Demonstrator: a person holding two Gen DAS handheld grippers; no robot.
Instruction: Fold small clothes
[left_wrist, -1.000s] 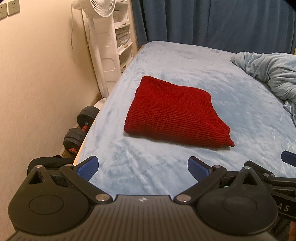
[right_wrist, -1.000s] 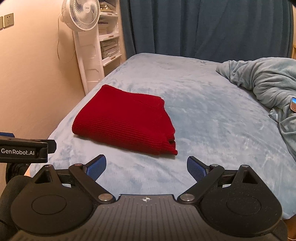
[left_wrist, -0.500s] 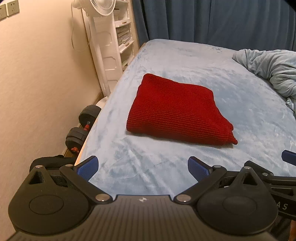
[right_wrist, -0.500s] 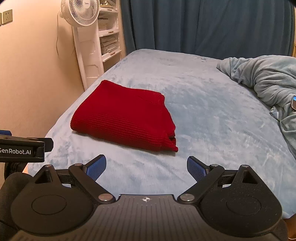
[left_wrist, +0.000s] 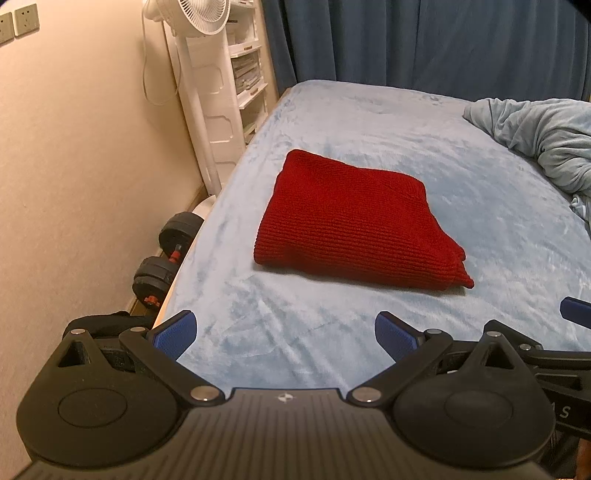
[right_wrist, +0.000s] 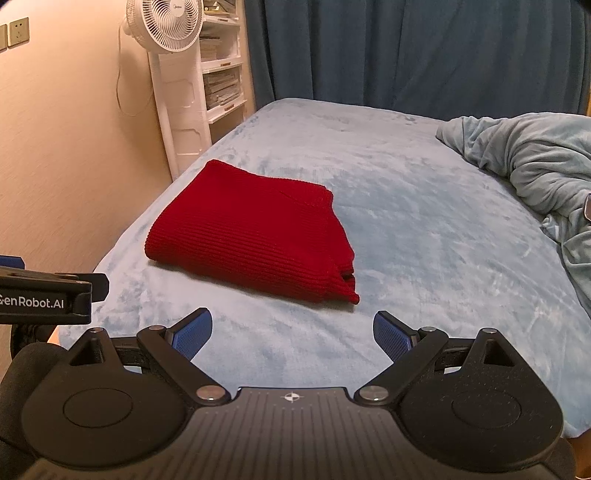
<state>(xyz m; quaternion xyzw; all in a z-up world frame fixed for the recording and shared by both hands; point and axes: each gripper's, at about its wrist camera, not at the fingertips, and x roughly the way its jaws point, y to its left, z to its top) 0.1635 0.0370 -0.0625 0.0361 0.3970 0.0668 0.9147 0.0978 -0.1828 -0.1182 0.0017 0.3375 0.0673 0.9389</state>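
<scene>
Both tongs, left tongs (left_wrist: 284, 332) and right tongs (right_wrist: 292, 330), gape empty above blue bed (left_wrist: 369, 122), folded red sweater (left_wrist: 354, 225) beyond.

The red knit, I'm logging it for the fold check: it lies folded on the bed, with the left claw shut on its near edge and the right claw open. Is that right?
Not quite. The left claw is open too and holds nothing; it hangs short of the red knit, apart from it, as the left wrist view shows. The knit does lie folded on the bed, and the right claw is open.
</scene>
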